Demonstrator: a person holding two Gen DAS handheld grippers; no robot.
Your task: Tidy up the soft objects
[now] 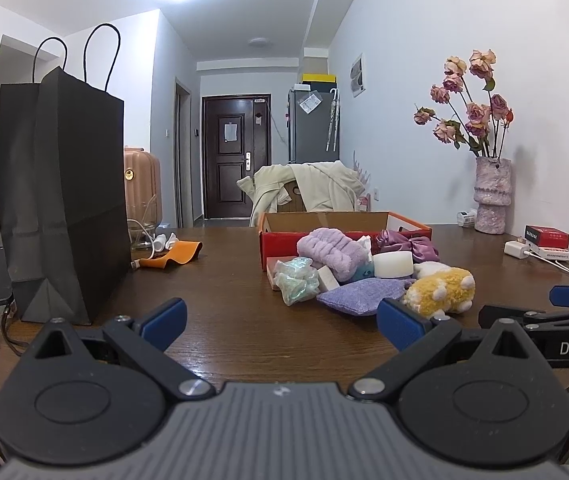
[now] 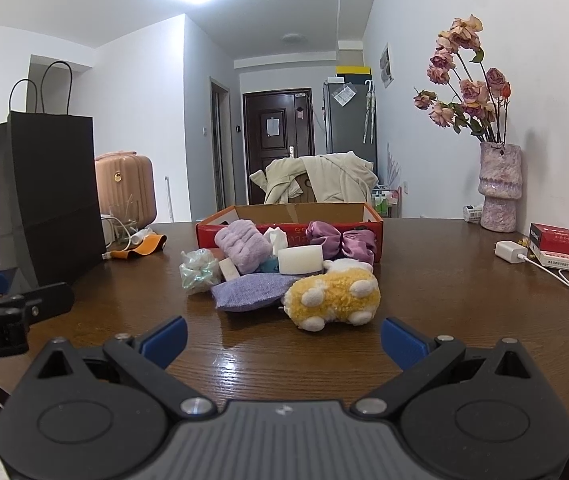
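Note:
A pile of soft things lies on the brown table in front of a red cardboard box [image 2: 376,226]: a yellow and white plush toy [image 2: 332,296], a purple fabric pouch [image 2: 250,292], a lilac fluffy towel roll [image 2: 242,244], a white sponge block [image 2: 300,260], a purple satin scrunchie [image 2: 342,240] and a pale green crinkly scrunchie [image 2: 198,272]. The same pile shows in the left wrist view, with the plush toy [image 1: 442,290] and the box [image 1: 324,222]. My left gripper [image 1: 282,320] is open and empty, short of the pile. My right gripper [image 2: 284,340] is open and empty, just before the plush toy.
A tall black paper bag [image 1: 64,200] stands at the left of the table. An orange pouch [image 1: 176,254] and cables lie behind it. A vase of dried roses [image 2: 498,192], a red box [image 2: 556,238] and a white charger [image 2: 508,250] sit along the right wall.

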